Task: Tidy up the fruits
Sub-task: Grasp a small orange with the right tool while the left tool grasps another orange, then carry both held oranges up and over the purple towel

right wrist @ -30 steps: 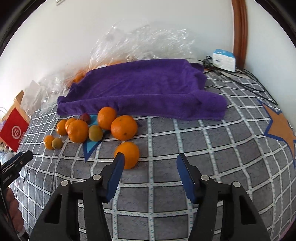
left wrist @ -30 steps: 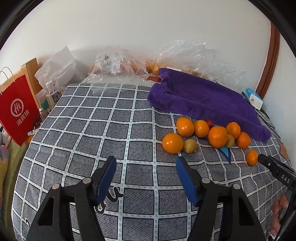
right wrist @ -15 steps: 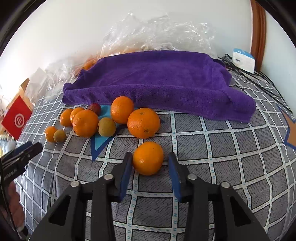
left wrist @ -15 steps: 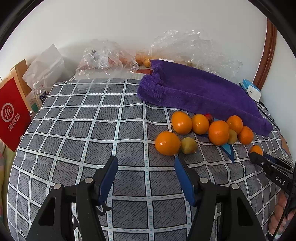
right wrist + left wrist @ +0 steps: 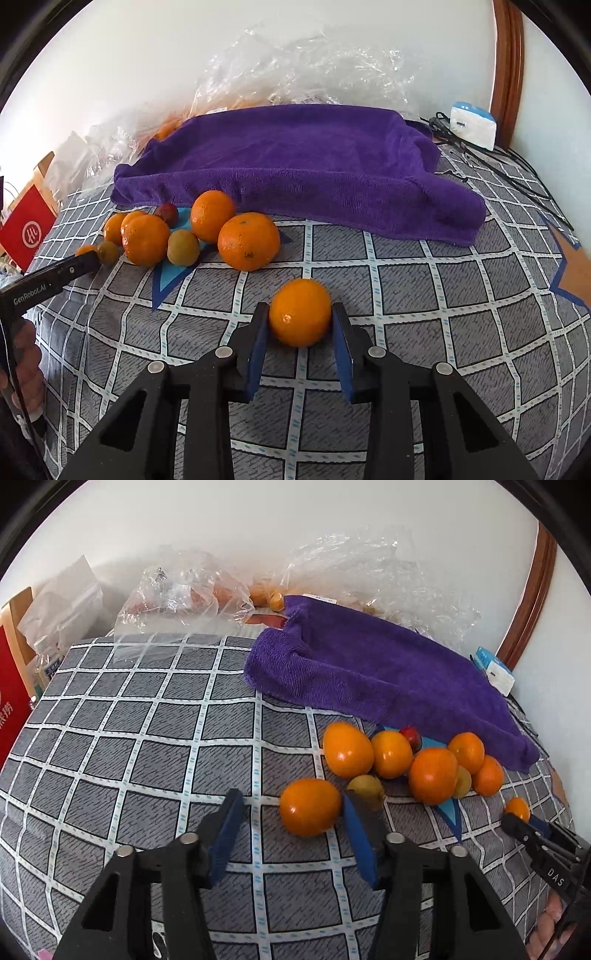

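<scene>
Since a second ago both grippers have slid in toward the fruit, and the right gripper [image 5: 300,317] now has its blue fingers [image 5: 258,341] closed in against the lone orange [image 5: 300,312]. Looks like both pads touch the peel, though the right-hand pad is hard to call for sure. That orange sits on the checked bedspread [image 5: 424,295], apart from the main pile [image 5: 177,232] of oranges and small greenish fruits bunched along the front edge of the purple towel [image 5: 295,162]. A tiny red fruit [image 5: 167,213] is tucked right against the towel.

Over on the other side, the left gripper [image 5: 291,812] has its fingers spread wide, with another orange [image 5: 309,806] at the gap and close to the right-hand finger [image 5: 356,834]. A greenish fruit [image 5: 365,788] sits just behind it.

Crinkly clear plastic bags [image 5: 181,587] sit along the far edge by the wall, a red paper bag [image 5: 27,230] at the left edge, and a white-and-blue box [image 5: 472,123] near the far right corner.
</scene>
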Demonstrator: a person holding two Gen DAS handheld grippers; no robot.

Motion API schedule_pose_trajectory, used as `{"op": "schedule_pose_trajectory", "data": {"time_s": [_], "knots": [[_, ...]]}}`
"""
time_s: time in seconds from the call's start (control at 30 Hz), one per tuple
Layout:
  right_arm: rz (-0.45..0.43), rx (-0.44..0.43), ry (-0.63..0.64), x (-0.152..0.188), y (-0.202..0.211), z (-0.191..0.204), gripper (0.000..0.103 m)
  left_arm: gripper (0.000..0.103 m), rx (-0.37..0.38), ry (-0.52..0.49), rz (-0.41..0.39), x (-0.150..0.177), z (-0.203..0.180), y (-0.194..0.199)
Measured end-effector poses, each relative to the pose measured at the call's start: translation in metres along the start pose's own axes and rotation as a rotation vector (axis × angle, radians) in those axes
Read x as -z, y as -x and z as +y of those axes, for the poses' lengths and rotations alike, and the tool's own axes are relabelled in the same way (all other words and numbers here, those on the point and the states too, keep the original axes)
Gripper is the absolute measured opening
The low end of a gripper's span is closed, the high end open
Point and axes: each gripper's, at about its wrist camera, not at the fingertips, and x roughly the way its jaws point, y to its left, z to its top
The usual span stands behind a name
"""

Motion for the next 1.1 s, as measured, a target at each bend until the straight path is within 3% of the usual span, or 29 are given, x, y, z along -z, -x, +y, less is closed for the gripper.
{"op": "schedule_pose_trajectory", "data": {"time_s": [0.07, 0.1, 0.2, 0.33, 0.73, 1.1], "knots": [[-0.004, -0.010, -0.009, 0.000, 0.000, -0.002, 0.033, 0.032, 0.034, 0.025, -0.005, 0.000, 0.004, 0.000], [-0.005, -0.019, -0.017, -0.001, 0.000, -0.004, 0.033, 0.031, 0.057, 0.041, -0.003, 0.001, 0.007, 0.000], [-0.008, -0.046, -0.045, 0.000, 0.001, -0.009, 0.033, 0.031, 0.098, 0.077, -0.011, 0.003, 0.013, 0.001], [-0.011, -0.074, -0.071, 0.000, 0.001, -0.014, 0.033, 0.031, 0.089, 0.078, -0.024, 0.005, 0.012, 0.004], [-0.032, -0.045, -0.095, 0.001, 0.004, -0.015, 0.033, 0.031, 0.080, 0.101, -0.124, 0.010, 0.017, 0.025], [-0.103, -0.052, -0.116, 0.005, 0.017, -0.020, 0.033, 0.031, 0.091, 0.085, -0.188, 0.011, 0.013, 0.036]]}}
